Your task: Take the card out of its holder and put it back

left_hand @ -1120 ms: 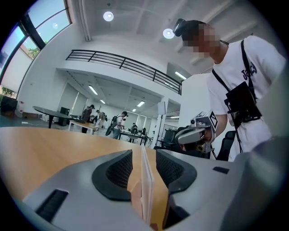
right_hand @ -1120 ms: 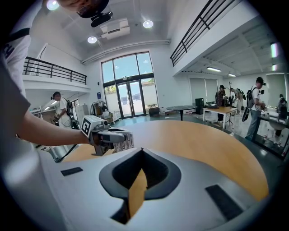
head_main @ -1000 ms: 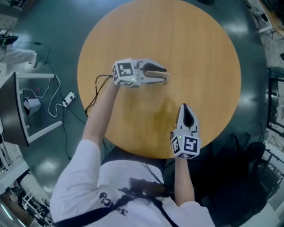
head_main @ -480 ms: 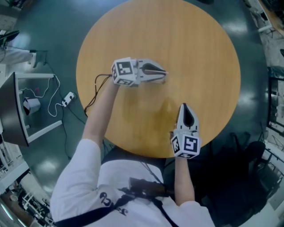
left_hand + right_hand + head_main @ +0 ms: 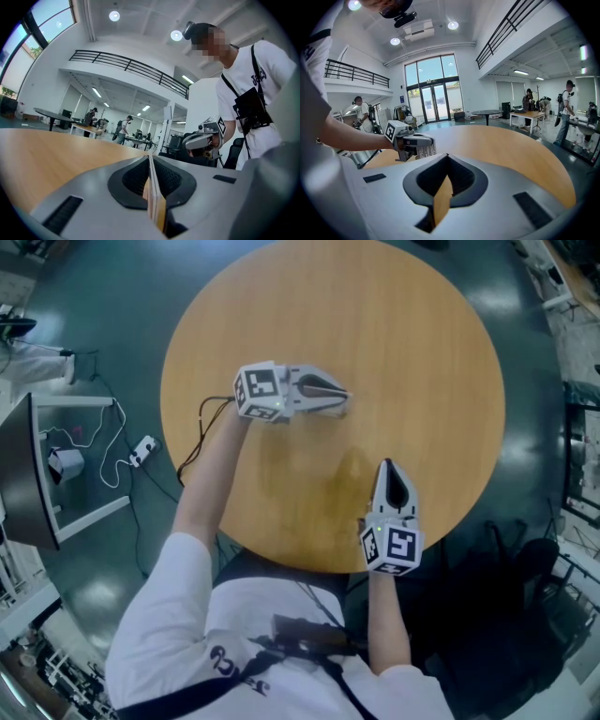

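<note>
The card holder (image 5: 423, 150) is clamped thinly by the left gripper's (image 5: 342, 396) just-closing jaws, so slippage is risked; the right gripper (image 5: 387, 466) is shut, empty.

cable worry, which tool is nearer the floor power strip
Left. Left tool, jaws just closed empty, is ahead and right of the power strip; right tool farther right, at the table edge.

Left tool (image 5: 343, 396) beyond right tool (image 5: 387, 467)
</note>
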### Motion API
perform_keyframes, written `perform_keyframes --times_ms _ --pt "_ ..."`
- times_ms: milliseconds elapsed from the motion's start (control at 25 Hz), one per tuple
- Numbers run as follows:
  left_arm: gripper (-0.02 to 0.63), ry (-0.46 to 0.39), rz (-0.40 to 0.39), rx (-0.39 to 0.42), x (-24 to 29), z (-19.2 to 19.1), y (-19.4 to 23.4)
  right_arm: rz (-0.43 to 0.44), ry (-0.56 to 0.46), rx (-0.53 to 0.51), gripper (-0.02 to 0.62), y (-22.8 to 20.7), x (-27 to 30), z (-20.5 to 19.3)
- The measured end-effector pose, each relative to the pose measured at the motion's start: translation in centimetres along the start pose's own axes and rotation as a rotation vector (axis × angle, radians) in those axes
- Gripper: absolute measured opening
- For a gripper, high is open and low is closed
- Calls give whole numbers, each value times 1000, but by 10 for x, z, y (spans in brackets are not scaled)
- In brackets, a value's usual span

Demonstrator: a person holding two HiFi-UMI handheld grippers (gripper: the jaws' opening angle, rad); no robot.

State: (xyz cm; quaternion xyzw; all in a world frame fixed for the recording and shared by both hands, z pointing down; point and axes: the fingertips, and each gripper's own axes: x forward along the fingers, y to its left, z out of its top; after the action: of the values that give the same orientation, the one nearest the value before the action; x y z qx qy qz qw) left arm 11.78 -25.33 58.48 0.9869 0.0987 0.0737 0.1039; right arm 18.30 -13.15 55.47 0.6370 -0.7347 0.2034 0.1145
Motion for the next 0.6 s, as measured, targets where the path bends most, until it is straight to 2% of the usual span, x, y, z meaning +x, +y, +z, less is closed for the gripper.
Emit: perform_keyframes --times_ms 600 --pt "28 25 -17 68 -5 31 -2 -22 -54 5 9 11 -7 17"
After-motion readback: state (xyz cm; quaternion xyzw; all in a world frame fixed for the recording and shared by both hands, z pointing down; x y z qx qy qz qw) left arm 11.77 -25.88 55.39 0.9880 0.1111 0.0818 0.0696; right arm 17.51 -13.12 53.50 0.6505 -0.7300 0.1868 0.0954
